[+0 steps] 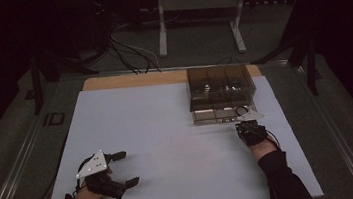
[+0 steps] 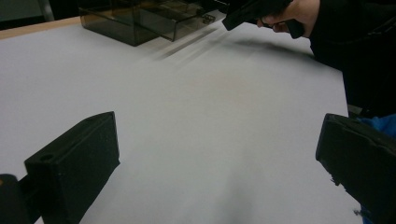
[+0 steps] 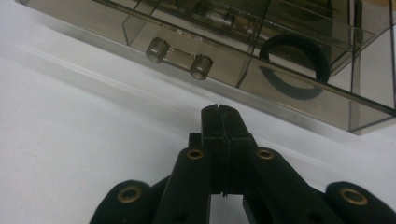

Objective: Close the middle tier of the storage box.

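Right tongs [image 3: 219, 112] pressed together, empty, at the drawer handle [image 3: 179, 57]
Pulled-out drawer [image 1: 222, 114] needs pushing; left tongs [image 1: 122, 168] rest apart on the bench [image 1: 169, 145]

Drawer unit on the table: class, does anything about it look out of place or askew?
Yes. The bottom drawer of the smoky drawer unit stands pulled out, unlike those above. A black ring lies inside it. The shut right gripper points at its front, not touching the handle.

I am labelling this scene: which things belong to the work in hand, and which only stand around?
In use:
- smoky clear plastic drawer box
- its pulled-out bottom drawer
- right gripper, shut

Standing around:
- black ring in the drawer
- left gripper, open
- white table
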A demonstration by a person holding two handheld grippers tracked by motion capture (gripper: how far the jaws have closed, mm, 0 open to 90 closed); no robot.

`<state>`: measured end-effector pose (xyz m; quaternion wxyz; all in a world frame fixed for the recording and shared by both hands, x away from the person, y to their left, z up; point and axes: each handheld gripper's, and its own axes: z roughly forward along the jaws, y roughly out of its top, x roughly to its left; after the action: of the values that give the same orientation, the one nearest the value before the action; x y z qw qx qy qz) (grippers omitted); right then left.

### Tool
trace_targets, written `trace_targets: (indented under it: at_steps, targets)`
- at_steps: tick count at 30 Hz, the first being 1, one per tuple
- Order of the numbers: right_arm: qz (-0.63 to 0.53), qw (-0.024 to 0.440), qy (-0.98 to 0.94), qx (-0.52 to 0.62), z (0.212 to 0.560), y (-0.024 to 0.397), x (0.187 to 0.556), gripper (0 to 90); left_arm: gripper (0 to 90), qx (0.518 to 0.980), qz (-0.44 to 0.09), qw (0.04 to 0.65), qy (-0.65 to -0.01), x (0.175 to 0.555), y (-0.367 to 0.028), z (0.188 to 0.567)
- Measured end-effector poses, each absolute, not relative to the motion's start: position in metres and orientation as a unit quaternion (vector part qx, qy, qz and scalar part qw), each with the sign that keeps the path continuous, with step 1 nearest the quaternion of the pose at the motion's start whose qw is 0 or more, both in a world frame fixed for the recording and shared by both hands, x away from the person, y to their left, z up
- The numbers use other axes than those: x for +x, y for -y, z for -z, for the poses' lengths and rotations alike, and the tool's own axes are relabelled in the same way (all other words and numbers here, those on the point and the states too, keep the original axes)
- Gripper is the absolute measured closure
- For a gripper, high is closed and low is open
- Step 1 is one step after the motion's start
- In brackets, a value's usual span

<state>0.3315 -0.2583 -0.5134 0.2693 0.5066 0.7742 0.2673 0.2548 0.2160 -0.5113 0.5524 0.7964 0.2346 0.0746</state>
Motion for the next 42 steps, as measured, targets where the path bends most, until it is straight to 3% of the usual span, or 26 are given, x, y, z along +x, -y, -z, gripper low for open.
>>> trace_targets:
  at_steps: [42]
  targets:
    - [-0.277,0.281,-0.788,0.474,0.517,0.258,0.349,90.0,1.0,0.796,-0.074,0.552,-0.236,0.255,-0.216,0.511]
